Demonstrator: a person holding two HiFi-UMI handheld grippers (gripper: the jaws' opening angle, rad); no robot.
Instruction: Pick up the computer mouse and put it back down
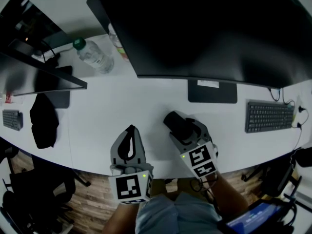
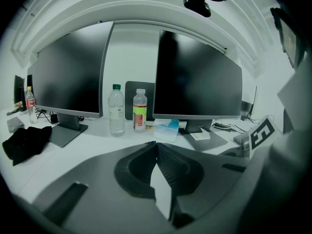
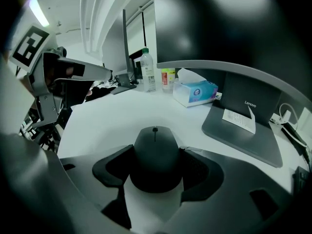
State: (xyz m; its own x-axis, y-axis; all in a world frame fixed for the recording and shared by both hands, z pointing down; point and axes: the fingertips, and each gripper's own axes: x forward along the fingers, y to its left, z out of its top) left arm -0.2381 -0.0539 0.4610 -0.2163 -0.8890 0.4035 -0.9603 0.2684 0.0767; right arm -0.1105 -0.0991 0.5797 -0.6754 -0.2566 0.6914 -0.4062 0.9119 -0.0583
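The black computer mouse (image 3: 155, 160) rests on the white desk (image 1: 122, 106) just in front of the big monitor's stand. My right gripper (image 3: 156, 149) straddles it, and both dark pads lie against its sides with no gap showing. From the head view, the right gripper (image 1: 176, 126) covers most of the mouse (image 1: 171, 119). My left gripper (image 1: 130, 129) hovers near the desk's front edge, to the left of the right one. Its jaws meet at the tips with nothing between them, as the left gripper view (image 2: 157, 145) also shows.
A large dark monitor (image 1: 209, 28) with its flat stand (image 1: 212, 91) looms behind the mouse. A keyboard (image 1: 269, 116) lies at the right. A water bottle (image 1: 95, 55), a second monitor (image 1: 39, 72) and a black cloth (image 1: 44, 121) are at the left. A tissue box (image 3: 195, 92) sits farther back.
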